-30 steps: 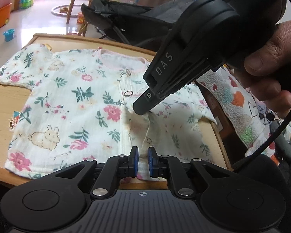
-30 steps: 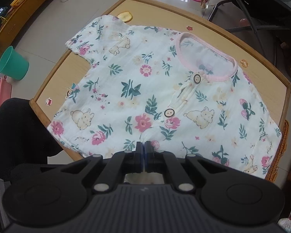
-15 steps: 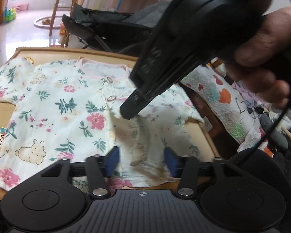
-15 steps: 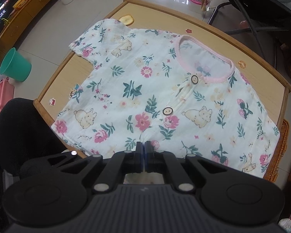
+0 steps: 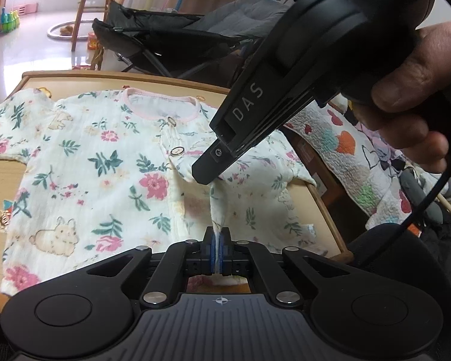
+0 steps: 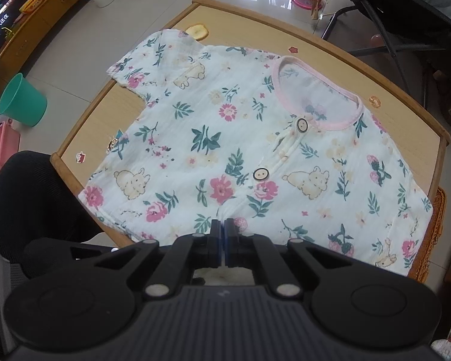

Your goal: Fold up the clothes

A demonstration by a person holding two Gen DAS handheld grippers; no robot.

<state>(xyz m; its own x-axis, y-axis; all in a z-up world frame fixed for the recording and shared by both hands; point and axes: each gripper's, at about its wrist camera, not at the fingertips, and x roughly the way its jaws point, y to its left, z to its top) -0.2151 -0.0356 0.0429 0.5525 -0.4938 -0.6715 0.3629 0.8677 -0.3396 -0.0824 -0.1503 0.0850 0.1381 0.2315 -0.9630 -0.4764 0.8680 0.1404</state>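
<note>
Just snapped closed: left tongs (image 5: 216, 248) now pinching the hem of the floral baby shirt (image 5: 105, 162), spread flat on the counter (image 6: 243, 24). Right tongs (image 6: 224, 242) pressed together at that hem, apparently gripping cloth. Ready for lifting into the first fold, probably.

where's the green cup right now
In the right wrist view the green cup lies tipped on the floor at the far left, off the table's left edge and just above a pink tray.
</note>
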